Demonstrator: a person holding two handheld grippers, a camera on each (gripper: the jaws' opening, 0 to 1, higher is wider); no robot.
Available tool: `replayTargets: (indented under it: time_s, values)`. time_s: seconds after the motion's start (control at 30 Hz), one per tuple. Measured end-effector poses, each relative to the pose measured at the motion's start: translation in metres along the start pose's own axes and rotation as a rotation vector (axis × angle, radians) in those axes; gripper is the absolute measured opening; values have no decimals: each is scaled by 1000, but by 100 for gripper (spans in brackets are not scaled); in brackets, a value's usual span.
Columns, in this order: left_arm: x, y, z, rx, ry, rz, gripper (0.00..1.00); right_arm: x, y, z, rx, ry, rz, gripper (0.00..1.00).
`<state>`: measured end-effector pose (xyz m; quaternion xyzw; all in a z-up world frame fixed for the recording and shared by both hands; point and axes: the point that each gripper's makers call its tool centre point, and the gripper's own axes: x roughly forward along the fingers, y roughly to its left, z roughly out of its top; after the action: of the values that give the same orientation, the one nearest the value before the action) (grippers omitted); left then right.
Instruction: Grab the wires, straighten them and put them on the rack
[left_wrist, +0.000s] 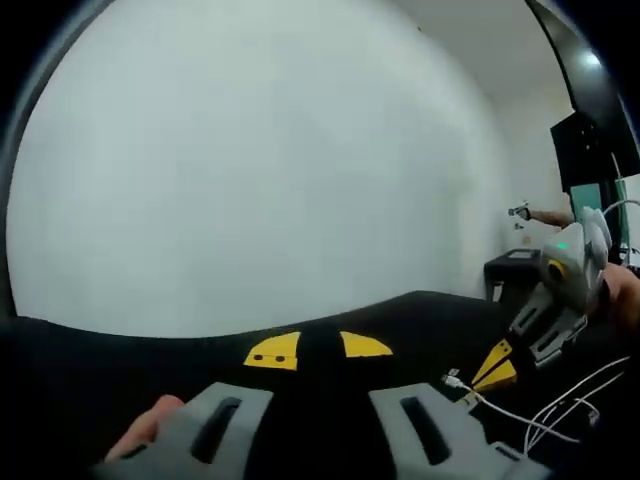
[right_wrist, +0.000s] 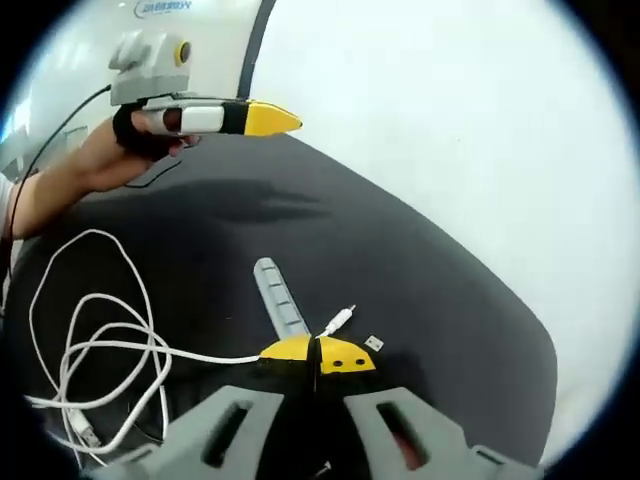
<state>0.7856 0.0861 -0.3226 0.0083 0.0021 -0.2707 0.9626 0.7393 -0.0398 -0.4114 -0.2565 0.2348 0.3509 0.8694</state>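
Note:
A white wire (right_wrist: 95, 345) lies in loose loops on the black table (right_wrist: 420, 290), at the left of the right gripper view. One strand runs into my right gripper (right_wrist: 318, 355), whose yellow tips are shut on it. The plug end (right_wrist: 340, 321) sticks out just past the tips. A grey slotted rack (right_wrist: 279, 296) lies flat just beyond them. In the left gripper view, the right gripper (left_wrist: 497, 365) holds the same wire (left_wrist: 545, 415) at the right. My left gripper (left_wrist: 320, 348) hovers above the table with a narrow gap between its tips and nothing in it. It is also seen raised at the far left (right_wrist: 283, 120).
A small loose connector (right_wrist: 373, 343) rests on the table right of the held plug. A white wall (left_wrist: 260, 170) rises behind the table's far edge. A black screen (left_wrist: 585, 150) and a dark box (left_wrist: 510, 270) stand at the right. A person's hand (right_wrist: 100, 160) holds the left gripper.

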Motion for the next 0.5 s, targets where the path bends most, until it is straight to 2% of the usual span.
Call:
replayTargets:
  time_s: [0.07,0.2,0.33,0.5]
  values:
    - [2,0,-1,6,3,-3,16,1,4,-1,-56,31,-14,0]
    - [3,-1,-4,7,15,-5,16,4,2,-1,-35,49,-29,0]
    - [14,-4,-8,17,39,-16,16,4,6,-3,-146,120,-64,0]
    - [13,-12,-11,32,53,-33,16,7,9,-6,-160,204,-28,0]
